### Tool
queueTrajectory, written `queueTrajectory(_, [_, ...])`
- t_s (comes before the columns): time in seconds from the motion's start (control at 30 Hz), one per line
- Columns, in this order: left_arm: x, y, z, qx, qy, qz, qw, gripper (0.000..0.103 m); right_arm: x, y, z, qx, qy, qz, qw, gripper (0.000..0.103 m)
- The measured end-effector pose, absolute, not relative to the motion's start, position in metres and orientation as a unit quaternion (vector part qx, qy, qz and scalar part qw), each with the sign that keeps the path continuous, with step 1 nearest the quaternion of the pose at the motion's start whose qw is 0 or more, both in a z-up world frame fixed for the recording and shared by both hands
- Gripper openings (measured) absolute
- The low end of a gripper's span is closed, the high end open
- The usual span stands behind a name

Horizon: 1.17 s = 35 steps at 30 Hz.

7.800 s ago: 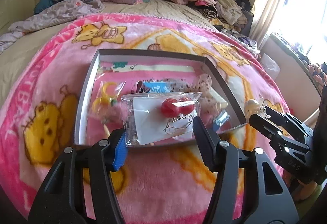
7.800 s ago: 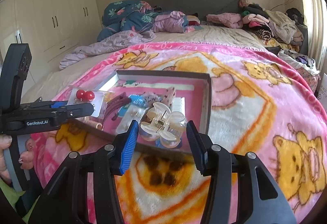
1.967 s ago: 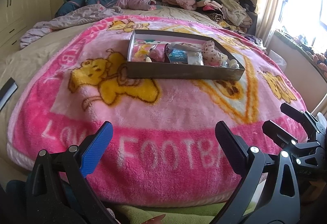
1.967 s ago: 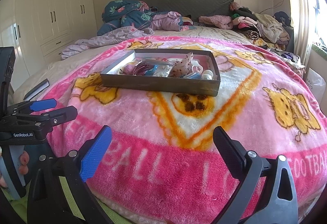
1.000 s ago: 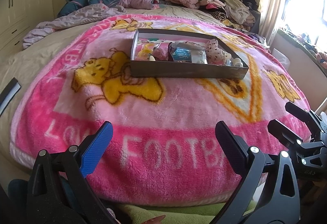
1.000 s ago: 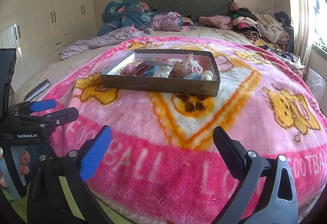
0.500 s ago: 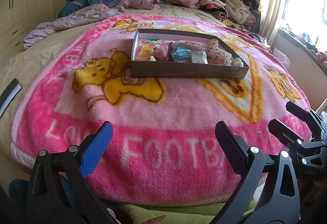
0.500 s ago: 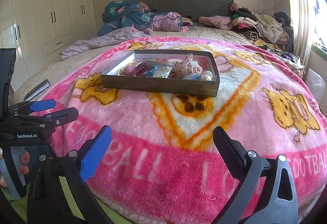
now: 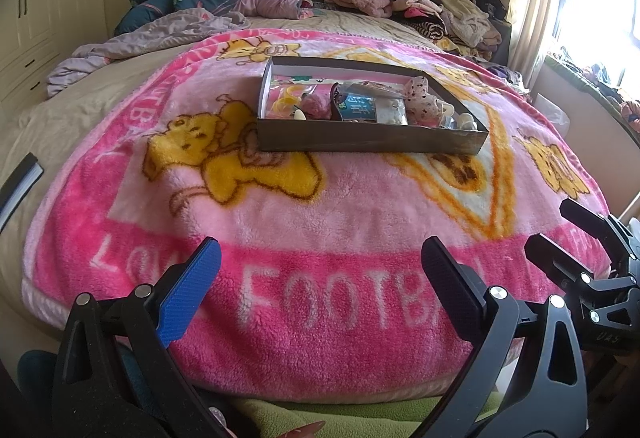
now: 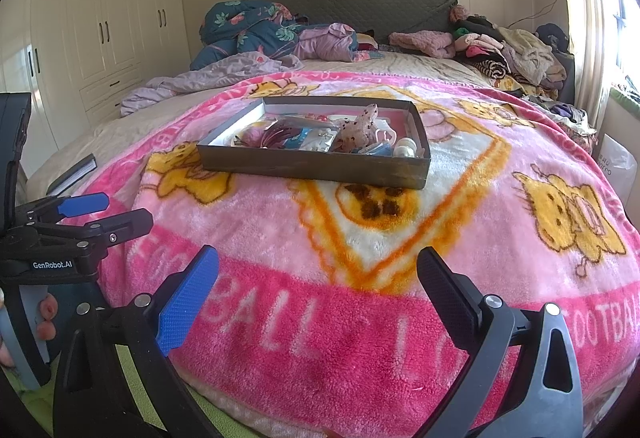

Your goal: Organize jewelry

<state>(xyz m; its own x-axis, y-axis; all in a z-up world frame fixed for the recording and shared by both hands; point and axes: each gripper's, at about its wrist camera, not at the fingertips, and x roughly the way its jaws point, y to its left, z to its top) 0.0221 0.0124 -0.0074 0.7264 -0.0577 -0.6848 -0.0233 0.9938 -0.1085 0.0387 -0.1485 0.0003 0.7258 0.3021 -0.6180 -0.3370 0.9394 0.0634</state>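
A home bedroom: a bed [image 10: 400, 66] with a blanket [image 10: 360, 238], heaped clothes [image 10: 512, 54], and wardrobes [image 10: 100, 18].

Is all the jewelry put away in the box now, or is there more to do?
It looks nearly finished. The box on the pink blanket holds the hair clips and packets, and I see nothing loose on the blanket. The left claw and right claw are both open, empty and away from the box. Nothing visible is left to pick up.
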Motion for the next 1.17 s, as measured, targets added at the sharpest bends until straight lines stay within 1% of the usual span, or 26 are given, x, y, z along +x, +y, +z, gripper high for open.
queueTrajectory(0.43, [0.022,0.014,-0.009,-0.053,0.373,-0.013,0.926,0.092,0.038,-0.151,0.003,-0.028,0.328,0.173,0.928,0.096])
queueTrajectory(0.83, [0.029,0.031,-0.011,-0.081,0.373,0.016,0.924,0.092,0.053,-0.162,-0.003,-0.009,0.337,0.164,0.927,0.096])
queueTrajectory(0.97, [0.062,0.069,-0.012,-0.099,0.379,0.068,0.918,0.092,0.093,-0.204,-0.005,0.023,0.341,0.115,0.933,0.096])
queueTrajectory(1.07, [0.104,0.117,-0.013,-0.099,0.378,0.128,0.911,0.092,0.160,-0.271,-0.012,0.025,0.350,0.000,0.936,0.096])
queueTrajectory(1.17, [0.154,0.167,-0.019,-0.094,0.379,0.194,0.900,0.092,0.223,-0.324,-0.022,-0.002,0.374,-0.081,0.924,0.096])
